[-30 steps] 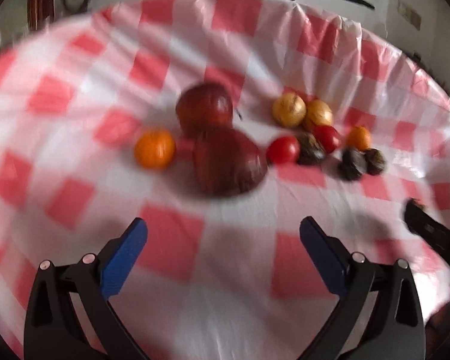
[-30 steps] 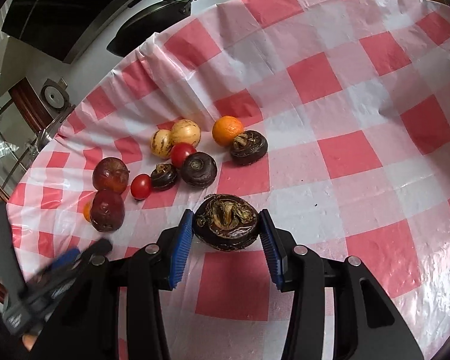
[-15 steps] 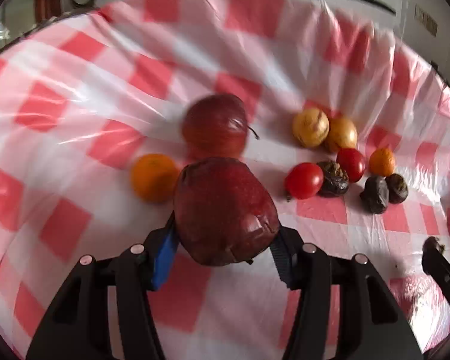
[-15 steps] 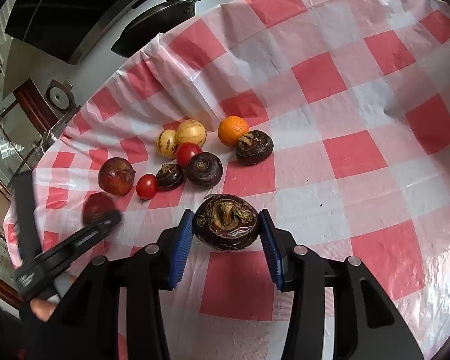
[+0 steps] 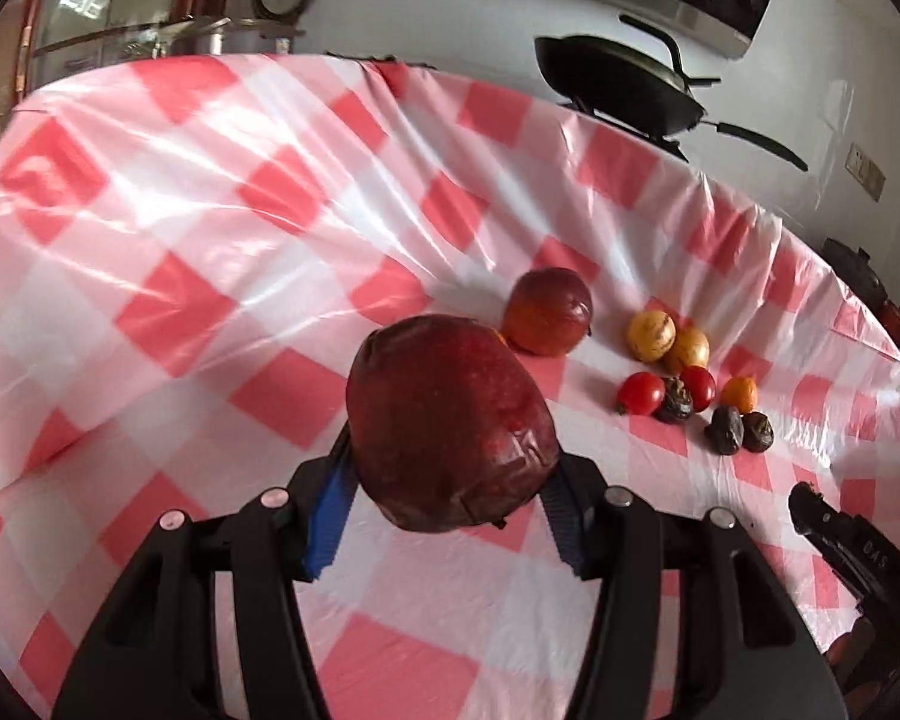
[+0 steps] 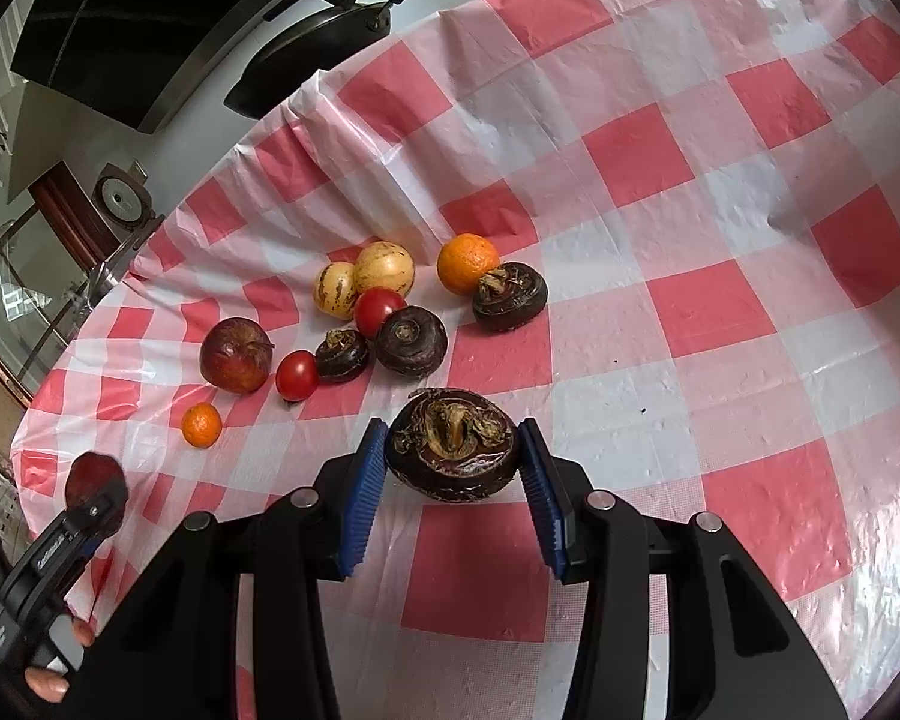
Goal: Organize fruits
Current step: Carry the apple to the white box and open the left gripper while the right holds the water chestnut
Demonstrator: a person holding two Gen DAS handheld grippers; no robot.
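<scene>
A glossy red-and-white checked plastic tablecloth (image 6: 720,300) covers the table, with a black wok-like pan (image 5: 624,87) on the stove behind it at the upper right of the left wrist view.

The left gripper (image 5: 444,510) sits at the lower centre of its own view, its blue-padded jaws clenched on a large dark red wrinkled apple (image 5: 450,426), lifted clear of the cloth. In the right wrist view that gripper and apple show at the lower left edge.

The right gripper (image 6: 453,480) at the lower centre of its view grasps a dark brown water chestnut with a dried crown (image 6: 453,444) between its blue pads.

The rest of the fruit lies in a loose cluster at the centre left of the right wrist view: a second, smaller red apple (image 6: 236,354), a small orange tangerine (image 6: 201,425) lying apart, two red cherry tomatoes (image 6: 297,375), two pale yellow striped round fruits (image 6: 384,269) touching each other, a larger orange (image 6: 467,262), and three more dark water chestnuts (image 6: 411,341).
</scene>
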